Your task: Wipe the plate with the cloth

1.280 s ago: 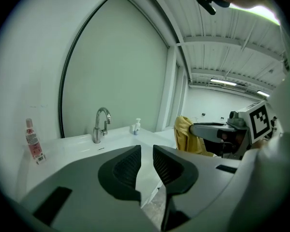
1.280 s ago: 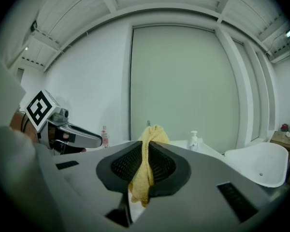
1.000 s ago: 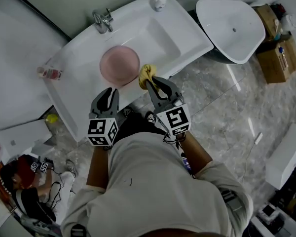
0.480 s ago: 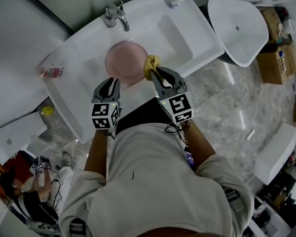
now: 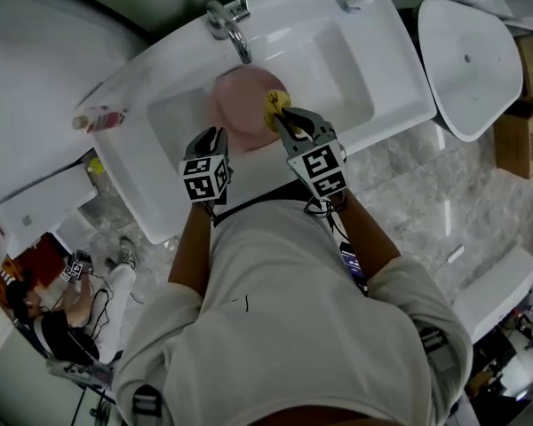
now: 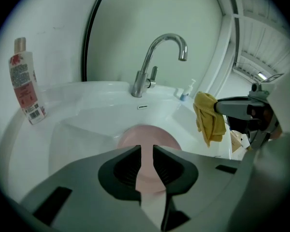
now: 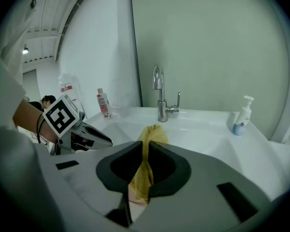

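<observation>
A round pink plate (image 5: 238, 114) lies in the basin of the white sink (image 5: 400, 69), just under the faucet (image 5: 231, 20). My right gripper (image 5: 282, 118) is shut on a yellow cloth (image 5: 275, 105), which hangs over the plate's right edge. In the right gripper view the cloth (image 7: 152, 137) droops between the jaws of that gripper (image 7: 147, 151). My left gripper (image 5: 215, 138) hovers at the plate's near left edge, its jaws close together with nothing in them. In the left gripper view the plate (image 6: 150, 137) shows beyond that gripper (image 6: 146, 151), with the cloth (image 6: 208, 117) to its right.
A chrome faucet (image 6: 150, 71) stands behind the basin. A bottle with a red label (image 6: 24, 83) is on the sink's left ledge and a soap dispenser (image 7: 240, 116) at the right rear. Right of the sink is another white fixture (image 5: 471, 60). A person (image 5: 35, 309) sits on the floor at left.
Both grippers have moved forward from the sink's front edge to above the basin. The cloth has come from beside the plate to over its right edge.
</observation>
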`<state>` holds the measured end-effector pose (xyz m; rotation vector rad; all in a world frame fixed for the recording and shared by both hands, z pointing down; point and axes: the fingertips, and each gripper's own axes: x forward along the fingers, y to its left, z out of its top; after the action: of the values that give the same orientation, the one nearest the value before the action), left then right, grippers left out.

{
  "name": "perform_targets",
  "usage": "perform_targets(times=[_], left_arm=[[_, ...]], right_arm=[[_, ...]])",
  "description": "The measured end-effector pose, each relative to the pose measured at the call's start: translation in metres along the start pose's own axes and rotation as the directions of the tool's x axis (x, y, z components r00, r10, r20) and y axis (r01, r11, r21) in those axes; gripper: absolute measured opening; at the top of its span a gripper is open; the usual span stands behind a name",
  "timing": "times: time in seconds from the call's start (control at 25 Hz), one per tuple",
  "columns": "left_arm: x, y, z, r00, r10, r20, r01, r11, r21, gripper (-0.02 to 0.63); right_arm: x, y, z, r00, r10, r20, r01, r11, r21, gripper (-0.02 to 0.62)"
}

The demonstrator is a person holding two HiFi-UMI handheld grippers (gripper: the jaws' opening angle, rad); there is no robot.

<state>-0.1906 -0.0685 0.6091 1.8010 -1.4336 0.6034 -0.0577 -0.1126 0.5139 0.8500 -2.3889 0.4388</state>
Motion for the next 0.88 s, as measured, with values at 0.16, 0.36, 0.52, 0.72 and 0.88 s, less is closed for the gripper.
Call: perform_targets(times=[0.16,0.36,0.52,0.72,0.88], left_arm=[[0.036,0.007,-0.009,0.997,0.051,-0.057,-0.056,0.995,-0.087,0.087],[0.060,0.017,-0.024,0.989,0.105,-0.105,-0.116,0.988,-0.103,0.087],[0.072,0.026,-0.042,0.981,0.129,-0.147,-0.148,0.980,-0.130,0.087],[0.084,0.042,-0.067,0.964,0.167,-0.206,-0.196,0.972,-0.129,0.087],[0.086,0.056,-0.078,0.953,0.205,-0.223,-0.242,0.958,-0.155,0.087]], right_arm=[[0.029,-0.014,-0.015,0.995,0.087,-0.046,-0.088,0.996,-0.006,0.038],[0.061,-0.022,-0.037,0.980,0.164,-0.117,-0.168,0.985,-0.030,0.038],[0.074,-0.033,-0.046,0.969,0.188,-0.159,-0.201,0.977,-0.067,0.039],[0.088,-0.042,-0.055,0.964,0.189,-0.188,-0.206,0.975,-0.080,0.038],[0.095,-0.037,-0.060,0.957,0.203,-0.208,-0.222,0.972,-0.074,0.038]])
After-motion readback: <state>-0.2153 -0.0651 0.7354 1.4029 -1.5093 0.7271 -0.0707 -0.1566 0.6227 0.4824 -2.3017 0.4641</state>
